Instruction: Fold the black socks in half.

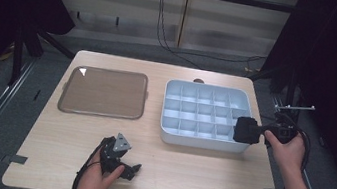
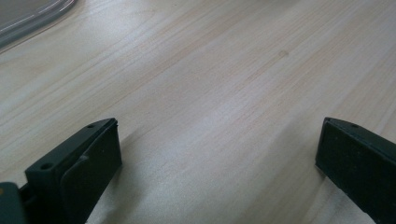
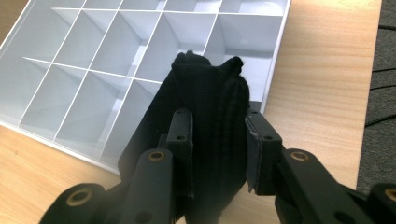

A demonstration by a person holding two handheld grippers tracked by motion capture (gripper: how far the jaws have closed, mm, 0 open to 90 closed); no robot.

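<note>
- Closest in, the left gripper sits low at the front of the tabletop, held in the person's left hand, jaws spread wide with nothing between them.
- The left gripper view looks along those jaws: bare pale wood runs between them, and a corner of the brown tray peeks in at top left.
- Over on the right, the right gripper is clamped on a black cloth, which hangs right over the near right corner of the white divided box.
- The right gripper view gives the detail the high view can't: the black cloth is ribbed and bunched, squeezed between both pads at a narrow setting, its top poking up past the jaws, the box's compartments beyond it.
- From the high view, the brown tray lies flat at back left, well apart from the divided box; a strip of bare wood runs between them.
- Room to move: the front half of the tabletop is open wood, and the box's right wall sits near the tabletop's right edge, just beside the right hand.
</note>
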